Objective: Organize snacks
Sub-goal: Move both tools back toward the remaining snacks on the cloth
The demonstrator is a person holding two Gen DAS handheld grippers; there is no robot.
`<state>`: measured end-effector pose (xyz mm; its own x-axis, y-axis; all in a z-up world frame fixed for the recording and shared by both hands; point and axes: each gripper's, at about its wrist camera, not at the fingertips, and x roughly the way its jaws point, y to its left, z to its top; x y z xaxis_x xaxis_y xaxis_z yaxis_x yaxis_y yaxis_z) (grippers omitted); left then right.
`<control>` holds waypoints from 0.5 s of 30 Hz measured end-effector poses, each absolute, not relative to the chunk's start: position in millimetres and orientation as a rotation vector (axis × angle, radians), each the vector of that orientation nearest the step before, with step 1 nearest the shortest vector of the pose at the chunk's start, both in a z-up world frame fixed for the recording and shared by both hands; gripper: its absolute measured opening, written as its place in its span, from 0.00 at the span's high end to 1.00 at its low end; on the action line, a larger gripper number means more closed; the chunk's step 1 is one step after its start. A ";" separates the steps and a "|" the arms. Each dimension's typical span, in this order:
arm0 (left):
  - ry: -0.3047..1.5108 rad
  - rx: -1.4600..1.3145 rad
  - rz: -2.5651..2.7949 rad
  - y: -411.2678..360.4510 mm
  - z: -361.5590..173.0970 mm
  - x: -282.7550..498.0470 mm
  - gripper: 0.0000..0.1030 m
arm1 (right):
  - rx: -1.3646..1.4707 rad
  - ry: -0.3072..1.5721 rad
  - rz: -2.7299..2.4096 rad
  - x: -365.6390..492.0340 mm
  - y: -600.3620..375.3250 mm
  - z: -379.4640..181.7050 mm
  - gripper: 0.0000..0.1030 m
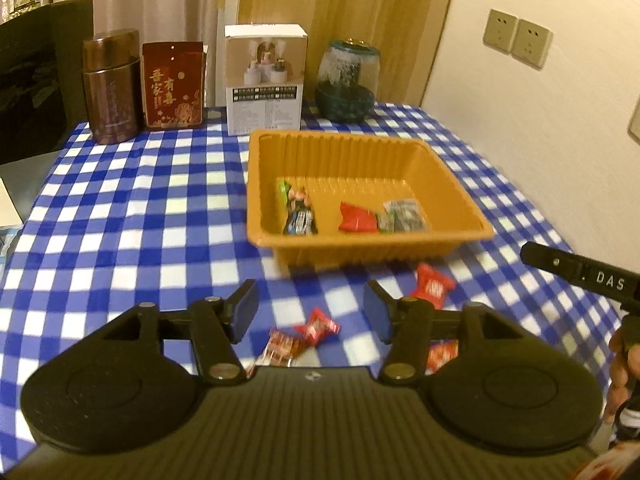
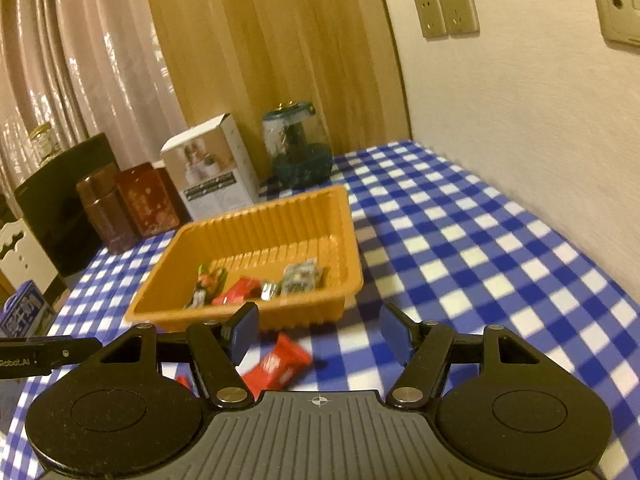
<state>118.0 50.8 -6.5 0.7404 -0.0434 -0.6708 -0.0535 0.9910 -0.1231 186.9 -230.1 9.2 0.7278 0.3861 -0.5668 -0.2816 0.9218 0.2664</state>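
Orange tray (image 1: 452, 236) sits mid-table toward the wall edge, several wrapped snacks already inside. Loose red packets (image 1: 318, 326) lie on the checked cloth (image 1: 140, 220) along the near edge. Left gripper (image 1: 310, 306) hovers over them, fingers spread, empty. Right gripper (image 2: 318, 330) likewise spread above a red wrapper (image 2: 276, 364). Collection looks partway done; next move calls for lowering and pinching one packet.
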 end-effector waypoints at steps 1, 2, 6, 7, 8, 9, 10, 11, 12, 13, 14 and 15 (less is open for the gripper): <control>0.741 -0.137 0.004 51.6 -7.2 112.1 0.46 | 0.169 0.667 0.371 181.2 -230.8 8.6 0.35; 0.747 -0.136 0.003 52.3 -7.8 106.3 0.46 | 0.171 0.674 0.373 176.6 -231.4 8.2 0.35; 0.762 -0.103 -0.018 50.2 -12.9 84.5 0.44 | 0.154 0.707 0.388 158.2 -229.5 3.1 0.35; 0.772 -0.098 -0.020 50.0 -15.9 79.6 0.44 | 0.150 0.718 0.393 154.6 -228.2 1.2 0.35; 0.779 -0.099 -0.019 49.9 -18.6 75.5 0.44 | 0.146 0.730 0.401 150.9 -226.2 -0.5 0.35; 0.786 -0.103 -0.016 50.3 -21.8 71.5 0.44 | 0.143 0.735 0.406 147.9 -224.5 -1.8 0.35; 0.793 -0.108 -0.013 50.8 -24.9 67.8 0.44 | 0.136 0.739 0.416 144.6 -221.7 -2.9 0.35; 0.800 -0.111 -0.011 50.9 -27.5 65.1 0.44 | 0.127 0.742 0.425 142.2 -218.8 -4.2 0.35; 0.805 -0.112 -0.007 51.1 -29.8 62.7 0.44 | 0.115 0.746 0.433 140.2 -215.8 -6.1 0.35; 0.808 -0.111 -0.003 51.0 -31.7 60.9 0.44 | 0.103 0.750 0.440 138.3 -212.8 -8.5 0.35; 0.813 -0.105 0.001 50.8 -33.6 59.7 0.44 | 0.091 0.752 0.448 136.6 -210.1 -11.6 0.35; 0.818 -0.097 0.004 50.4 -35.3 59.2 0.44 | 0.078 0.759 0.453 135.4 -208.2 -15.8 0.35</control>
<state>59.2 50.4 -35.3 0.6840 -0.0342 -0.7287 -0.0407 0.9956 -0.0849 135.4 -208.2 -15.8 0.6346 0.4238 -0.6463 -0.3683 0.9010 0.2292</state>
